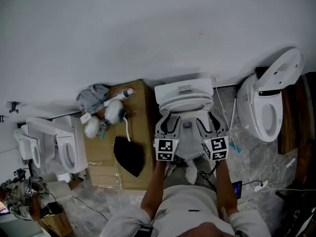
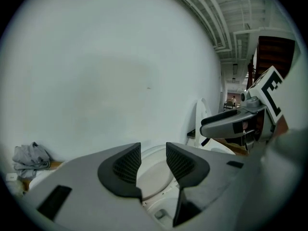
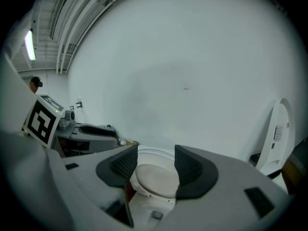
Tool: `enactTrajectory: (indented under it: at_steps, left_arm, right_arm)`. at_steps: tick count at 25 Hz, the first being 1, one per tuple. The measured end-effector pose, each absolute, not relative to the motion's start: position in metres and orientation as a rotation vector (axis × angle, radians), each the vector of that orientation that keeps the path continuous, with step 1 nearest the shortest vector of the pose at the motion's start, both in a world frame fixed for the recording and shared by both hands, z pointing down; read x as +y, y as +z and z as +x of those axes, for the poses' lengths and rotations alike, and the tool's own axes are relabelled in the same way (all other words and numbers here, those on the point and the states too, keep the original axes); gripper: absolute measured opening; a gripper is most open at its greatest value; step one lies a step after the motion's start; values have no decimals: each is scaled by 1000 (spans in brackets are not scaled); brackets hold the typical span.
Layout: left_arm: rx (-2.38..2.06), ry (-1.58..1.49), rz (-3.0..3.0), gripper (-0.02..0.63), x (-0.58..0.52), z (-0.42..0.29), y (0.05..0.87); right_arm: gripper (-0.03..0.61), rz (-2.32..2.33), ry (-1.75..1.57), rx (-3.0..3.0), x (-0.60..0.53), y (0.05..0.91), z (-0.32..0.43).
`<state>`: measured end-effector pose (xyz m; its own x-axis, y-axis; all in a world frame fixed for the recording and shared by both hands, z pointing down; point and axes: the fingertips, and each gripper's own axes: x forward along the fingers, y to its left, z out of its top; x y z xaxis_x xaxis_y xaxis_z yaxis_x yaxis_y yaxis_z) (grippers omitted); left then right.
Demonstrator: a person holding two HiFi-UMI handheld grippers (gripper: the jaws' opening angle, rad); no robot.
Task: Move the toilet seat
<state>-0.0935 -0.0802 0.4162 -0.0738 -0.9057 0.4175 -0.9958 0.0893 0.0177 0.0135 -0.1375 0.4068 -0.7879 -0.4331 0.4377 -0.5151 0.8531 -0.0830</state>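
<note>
**Q:** Where is the seat?
**A:** The seat (image 1: 185,104) lies down on the toilet (image 1: 183,89), just in front of the tank. The toilet stands against the wall (image 1: 148,33), between a box (image 1: 145,127) on its left and a second toilet (image 1: 264,110) on its right.

**Q:** Where are the grippers?
**A:** Both hang over the bowl, side by side, pointing at the wall and tilted down. The left gripper (image 1: 167,121) is above the seat's left edge. The right gripper (image 1: 210,121) is above its right edge.

**Q:** What is the finger state on the left?
**A:** The gap is narrow. The left pads (image 2: 129,163) clamp nothing. The seat shows beyond the gap, clear of them.

**Q:** And on the right?
**A:** The gap is wider. The right pads (image 3: 126,163) hold nothing. The seat shows past the tips, apart from them.
</note>
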Motion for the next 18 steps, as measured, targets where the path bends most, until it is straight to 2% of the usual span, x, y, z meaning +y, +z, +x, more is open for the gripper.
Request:
enactTrajectory:
  at_steps: [18]
  left_arm:
    - [-2012,358,2123,170,-6,-53,345]
  right_arm:
    - [256,884,227,-2656,-46,340,54]
